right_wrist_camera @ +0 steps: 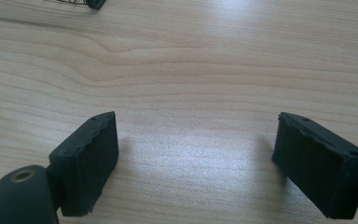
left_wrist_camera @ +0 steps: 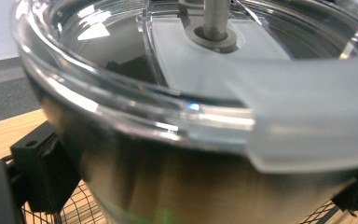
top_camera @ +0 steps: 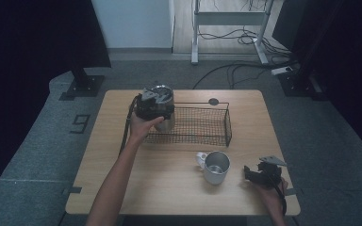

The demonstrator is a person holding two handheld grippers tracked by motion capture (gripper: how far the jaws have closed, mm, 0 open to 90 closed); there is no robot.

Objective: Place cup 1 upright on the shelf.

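Between left tool (left_wrist_camera: 205, 186) pads, steel tumbler (left_wrist_camera: 177, 140), gripped

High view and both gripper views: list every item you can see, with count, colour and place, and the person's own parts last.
Table: one, light wood, centre of the high view.
Wire basket: one, black mesh, far half of the table.
Steel tumbler: one, silver with a clear lid, at the basket's left end, held between the jaws.
Mug: one, white outside and metallic inside, upright on the table in front of the basket.
Floor cables: several, black, beyond the table.
Desk frame: one, pale grey, on the floor beyond.
Left claw: one, black, closed around the tumbler.
Right claw: one, black, open over bare tabletop near the mug.
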